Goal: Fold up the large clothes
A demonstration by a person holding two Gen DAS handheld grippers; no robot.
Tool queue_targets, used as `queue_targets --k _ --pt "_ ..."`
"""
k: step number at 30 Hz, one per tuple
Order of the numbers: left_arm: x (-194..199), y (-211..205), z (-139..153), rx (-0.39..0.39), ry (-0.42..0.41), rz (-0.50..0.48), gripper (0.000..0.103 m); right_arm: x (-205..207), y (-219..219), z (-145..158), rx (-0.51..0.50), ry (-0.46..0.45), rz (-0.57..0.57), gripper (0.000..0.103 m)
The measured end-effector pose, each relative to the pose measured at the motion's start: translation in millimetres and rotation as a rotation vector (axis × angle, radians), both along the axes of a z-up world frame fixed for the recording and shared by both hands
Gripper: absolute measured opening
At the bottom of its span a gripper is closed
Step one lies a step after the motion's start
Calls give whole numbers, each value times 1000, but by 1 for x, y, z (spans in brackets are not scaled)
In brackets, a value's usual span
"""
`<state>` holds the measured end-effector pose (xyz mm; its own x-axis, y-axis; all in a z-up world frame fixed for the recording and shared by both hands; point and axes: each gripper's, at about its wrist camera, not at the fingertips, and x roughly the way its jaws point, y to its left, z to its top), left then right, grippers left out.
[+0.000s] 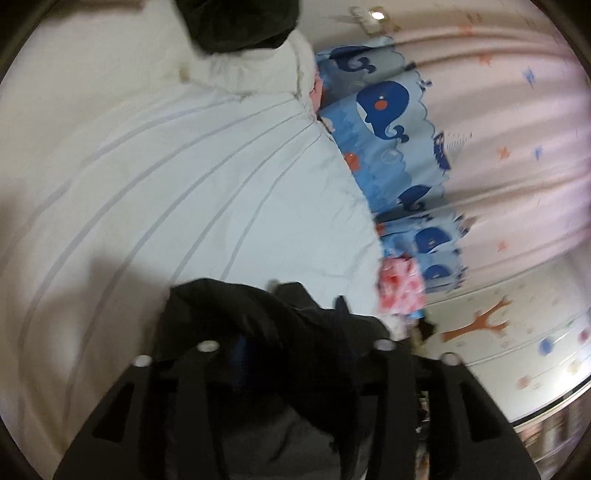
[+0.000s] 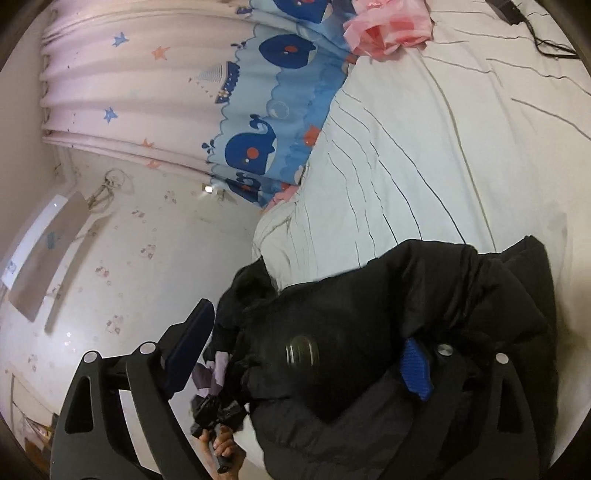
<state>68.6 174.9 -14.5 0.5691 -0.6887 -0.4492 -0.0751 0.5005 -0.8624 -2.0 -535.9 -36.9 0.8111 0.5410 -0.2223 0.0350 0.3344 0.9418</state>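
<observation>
**Loose jacket, spread fingers, bed edge close by**

On the bed's striped sheet (image 2: 424, 155), close to the edge that faces the wall, lies the black jacket (image 2: 424, 295), bunched and puffy instead of flat. The right gripper (image 2: 306, 354) has its fingers spread wide, with one blue pad (image 2: 417, 369) lying against the cloth and the other (image 2: 192, 343) standing clear out over the floor side; nothing is pinched. In the left wrist view the left gripper (image 1: 295, 350) is half buried: dark cloth is heaped over and between its fingers, which look parted, though whether the pads press on anything I cannot tell (blur and black on black hide it).

The main risk, as I judge it, is slippage. With neither grip firm, the padded bulk could spring open or slide off the near edge of the bed, since part of it already overhangs there. A second risk is a blind re-grasp: closing into a heap may catch only one layer or a stray sleeve, so the fold comes out crooked. A hand (image 2: 221, 446) holding the other tool's handle sits just beneath the overhanging cloth, so the two tools could snag each other.

The whale-print curtain (image 2: 266, 147) hangs beyond the far edge. A pink cloth (image 2: 388, 29) lies at the far corner, well apart.

No brand, label or writing is legible; a small round patch on the jacket is too blurred to read.
</observation>
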Motion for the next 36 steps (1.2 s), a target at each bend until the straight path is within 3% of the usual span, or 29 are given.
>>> queue_targets --k 1,3,4,6,9,11,13,17,20,22,25,27,31,33,36 --pt "3 2 -6 -34 37 -7 67 -5 -2 4 -21 -2 -12 87" --pt "6 -7 -1 200 100 -5 73 -12 2 13 -116 18 -10 88" --pt "3 -15 11 346 54 -1 73 -14 11 18 -209 42 7 88" --pt "-7 -26 31 482 -46 3 73 -16 30 24 -374 84 47 88" --pt "-25 -41 56 533 -169 17 74 -17 65 23 -603 132 103 88" --pt "-33 -67 66 607 -250 -41 74 -14 87 20 -734 142 107 88" --pt "-35 -94 67 662 -298 -104 74 -5 105 10 -824 148 100 88" --pt "-25 -148 50 811 -375 -188 74 20 121 -19 -900 188 56 88" --pt "-1 -163 13 864 -289 -223 74 46 123 -51 -975 235 48 88" --pt "20 -160 -17 841 -191 -226 75 63 120 -64 -951 260 50 88" --pt "23 -148 -20 816 -147 -177 75 67 122 -57 -954 266 44 88" --pt "9 -147 -9 835 -191 -152 75 55 129 -30 -967 159 0 88" --pt "-14 -166 21 936 -355 -126 75 78 144 14 -1026 76 -16 88" --pt "-13 -171 28 942 -387 -105 75 99 148 21 -1052 84 -6 89" --pt "-12 -182 29 960 -421 -85 75 139 151 -2 -1140 169 26 89"
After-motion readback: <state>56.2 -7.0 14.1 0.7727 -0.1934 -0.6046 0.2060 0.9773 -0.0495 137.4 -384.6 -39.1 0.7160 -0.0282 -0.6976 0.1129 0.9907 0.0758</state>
